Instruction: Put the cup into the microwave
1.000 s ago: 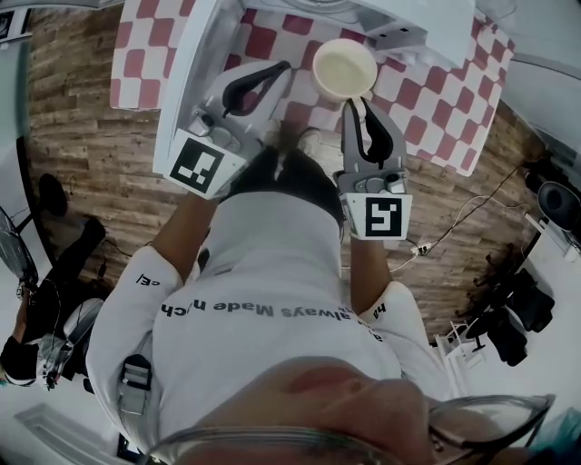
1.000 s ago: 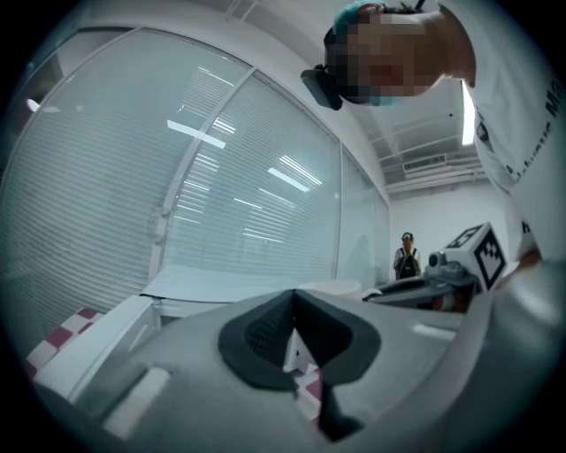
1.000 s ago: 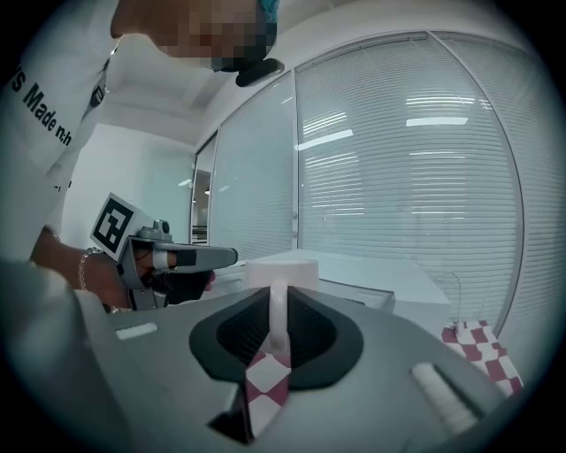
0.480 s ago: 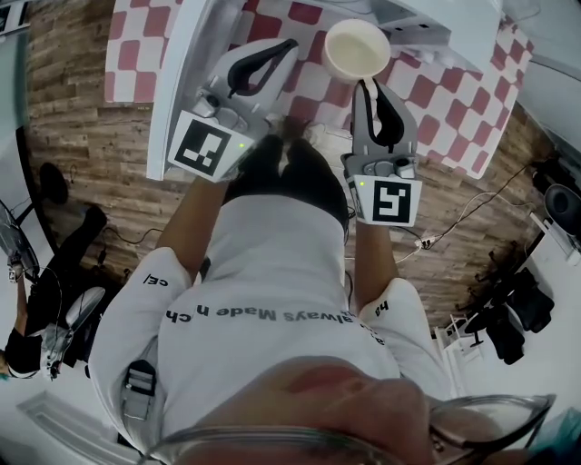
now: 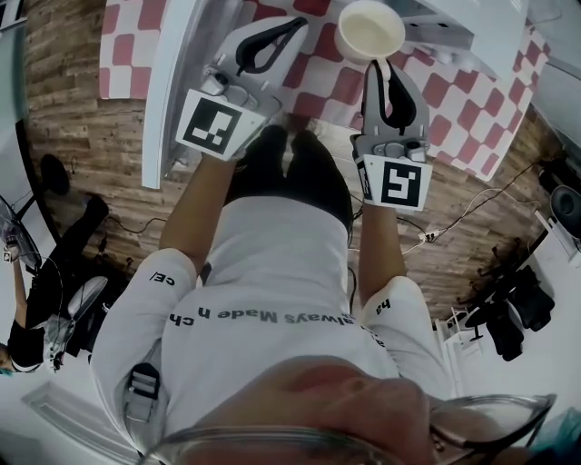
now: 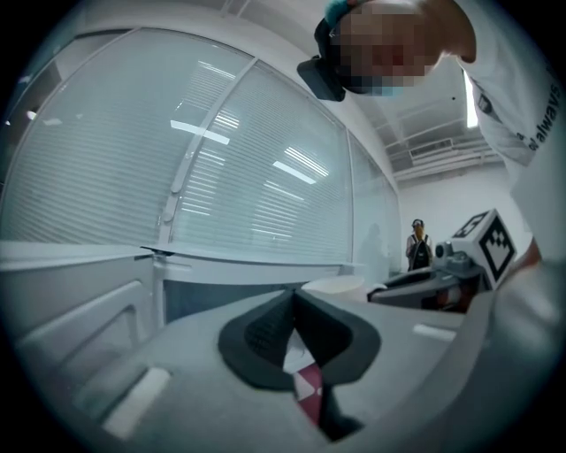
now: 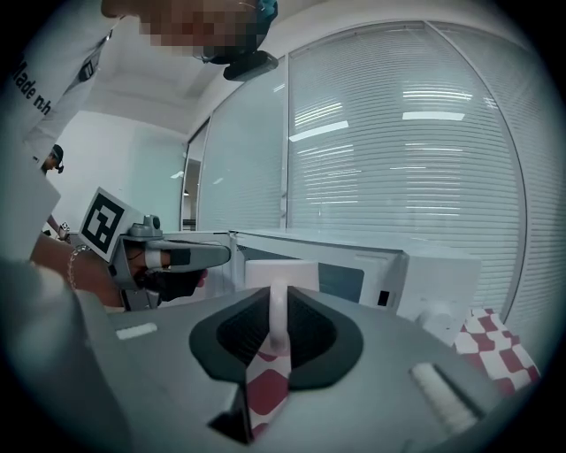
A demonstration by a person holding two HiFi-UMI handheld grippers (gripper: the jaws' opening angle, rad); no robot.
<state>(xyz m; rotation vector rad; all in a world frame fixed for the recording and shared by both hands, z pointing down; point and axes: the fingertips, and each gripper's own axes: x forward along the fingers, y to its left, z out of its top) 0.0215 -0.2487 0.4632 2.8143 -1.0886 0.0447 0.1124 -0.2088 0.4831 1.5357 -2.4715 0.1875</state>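
Note:
A white cup (image 5: 370, 30) hangs over the checkered table, just in front of the white microwave (image 5: 454, 25). My right gripper (image 5: 377, 62) is shut on its handle. In the right gripper view the cup (image 7: 281, 272) stands upright beyond the jaws, its thin handle (image 7: 278, 320) pinched between them, with the microwave (image 7: 371, 270) behind it. My left gripper (image 5: 298, 22) is shut on nothing beside the open microwave door (image 5: 171, 86). From the left gripper view, the gripper (image 6: 294, 294) has its pads together, and the cup's rim (image 6: 334, 286) shows to the right.
A red-and-white checkered cloth (image 5: 458, 104) covers the table, above a wooden floor (image 5: 82, 136). The open door juts toward me on the left. A person (image 6: 416, 248) stands far off, with window blinds (image 7: 424, 142) behind the microwave.
Both grippers have moved forward toward the microwave. The cup travelled with the right gripper, and the left gripper stayed shut alongside the door.

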